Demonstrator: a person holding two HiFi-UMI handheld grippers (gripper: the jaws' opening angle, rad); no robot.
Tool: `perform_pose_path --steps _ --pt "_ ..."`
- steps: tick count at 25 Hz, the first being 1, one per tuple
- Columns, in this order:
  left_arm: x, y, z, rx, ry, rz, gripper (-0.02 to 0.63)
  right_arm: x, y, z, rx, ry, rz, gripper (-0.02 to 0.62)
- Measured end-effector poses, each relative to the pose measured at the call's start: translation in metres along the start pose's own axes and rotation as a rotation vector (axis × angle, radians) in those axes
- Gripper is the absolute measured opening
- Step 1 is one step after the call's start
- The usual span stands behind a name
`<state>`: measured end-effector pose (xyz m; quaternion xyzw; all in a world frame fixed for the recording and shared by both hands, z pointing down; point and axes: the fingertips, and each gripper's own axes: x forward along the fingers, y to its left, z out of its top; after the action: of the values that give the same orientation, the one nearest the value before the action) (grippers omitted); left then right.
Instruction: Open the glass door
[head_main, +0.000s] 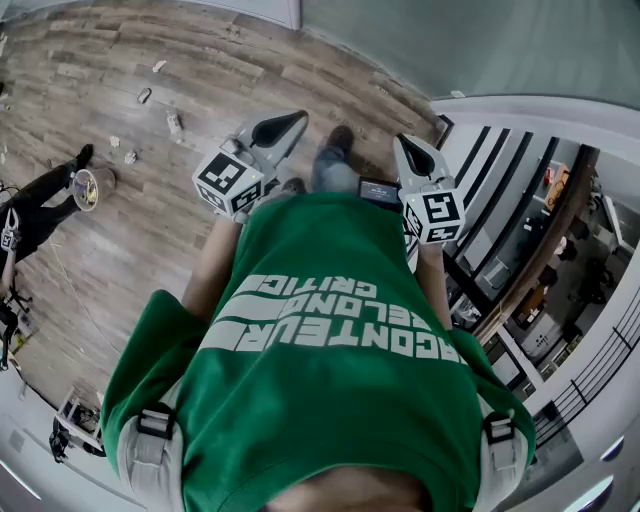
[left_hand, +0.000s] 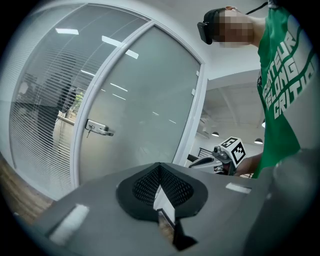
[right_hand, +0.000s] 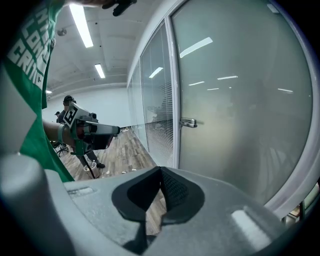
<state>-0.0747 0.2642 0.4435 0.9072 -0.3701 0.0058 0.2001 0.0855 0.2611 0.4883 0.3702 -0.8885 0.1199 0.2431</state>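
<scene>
Over the wood floor (head_main: 120, 230), the glass door (left_hand: 145, 100) is standing seemingly closed, with the left gripper (left_hand: 160, 166) and right gripper (right_hand: 161, 171) hovering short of it, both clenched empty.

surface: wood-plank floor (head_main: 100, 250) | lying on it: small pale scraps (head_main: 174, 124), scattered apart

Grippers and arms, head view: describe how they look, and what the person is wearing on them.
The left gripper and the right gripper have light grey shells that taper to a point, with black teardrop-shaped pads. Each carries a white marker cube printed with black squares. The person wears a short-sleeved green T-shirt with white lettering, and pale shoulder straps with black buckles.
</scene>
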Motion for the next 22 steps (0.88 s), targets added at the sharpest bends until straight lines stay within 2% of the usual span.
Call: perform_pose_path --steps 8,22 --pt "0.040 0.019 0.013 -0.009 0.012 0.046 0.015 0.024 -0.049 0.012 -0.004 0.005 0.042 -0.008" --pt "0.101 0.045 0.030 -0.009 0.020 0.101 0.015 0.056 -0.131 0.024 -0.009 0.011 0.065 -0.008"
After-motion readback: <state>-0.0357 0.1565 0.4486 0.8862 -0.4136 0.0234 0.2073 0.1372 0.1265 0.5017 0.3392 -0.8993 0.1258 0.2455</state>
